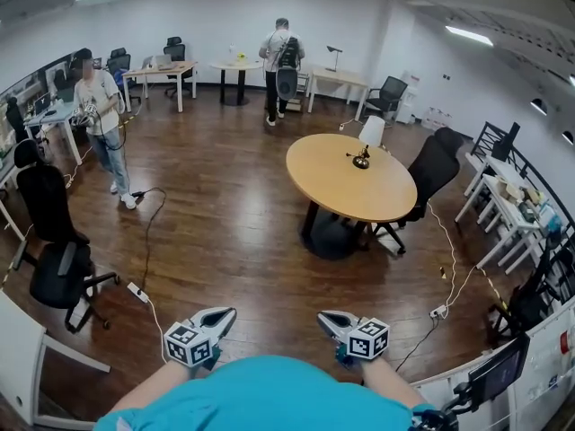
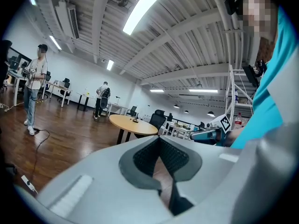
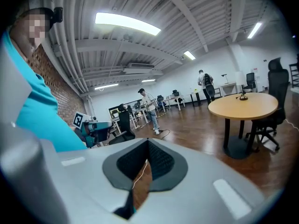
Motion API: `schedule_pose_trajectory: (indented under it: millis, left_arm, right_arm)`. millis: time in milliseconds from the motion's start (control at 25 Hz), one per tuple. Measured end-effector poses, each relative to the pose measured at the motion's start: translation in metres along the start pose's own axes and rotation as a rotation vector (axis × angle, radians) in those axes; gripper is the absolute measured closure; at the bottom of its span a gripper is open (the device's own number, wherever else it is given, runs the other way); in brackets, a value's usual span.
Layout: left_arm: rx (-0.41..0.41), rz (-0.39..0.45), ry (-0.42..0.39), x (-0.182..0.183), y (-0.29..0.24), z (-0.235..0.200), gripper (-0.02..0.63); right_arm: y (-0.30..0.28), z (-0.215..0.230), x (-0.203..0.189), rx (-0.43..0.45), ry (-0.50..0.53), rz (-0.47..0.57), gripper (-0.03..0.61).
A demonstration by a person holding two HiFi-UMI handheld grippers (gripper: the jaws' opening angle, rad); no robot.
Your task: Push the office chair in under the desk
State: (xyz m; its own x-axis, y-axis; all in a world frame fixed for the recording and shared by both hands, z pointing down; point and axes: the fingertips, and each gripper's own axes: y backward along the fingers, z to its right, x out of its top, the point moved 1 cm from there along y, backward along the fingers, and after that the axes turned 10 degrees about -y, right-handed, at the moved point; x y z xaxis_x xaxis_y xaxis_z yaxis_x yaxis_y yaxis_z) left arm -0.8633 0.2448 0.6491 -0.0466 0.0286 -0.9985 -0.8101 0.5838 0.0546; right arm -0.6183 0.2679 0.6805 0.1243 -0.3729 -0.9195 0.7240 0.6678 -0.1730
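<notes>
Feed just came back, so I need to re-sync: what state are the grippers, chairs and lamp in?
Left gripper: shut, empty.
Right gripper: shut, empty.
Left office chair: upright, out on the floor, not under the white desk.
Right office chair: upright, drawn up to the round table.
Lamp: upright on the round table.

Right gripper [image 3: 147,147] jaws together, empty; round table [image 3: 243,105] and office chair [image 3: 276,80] beyond

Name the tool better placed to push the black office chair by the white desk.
Left. The left tool hangs on the side of the black office chair and white desk; the right tool is farther off.
</notes>
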Motion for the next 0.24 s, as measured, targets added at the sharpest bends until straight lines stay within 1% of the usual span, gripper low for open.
schedule_pose_trajectory:
  millis: [240]
  left_arm:
    - [0.008, -0.005, 0.030, -0.0091, 0.0016, 0.0075, 0.613]
  right_arm:
    - [0.0065, 0.0017, -0.0065, -0.001, -0.006, -0.005, 0.578]
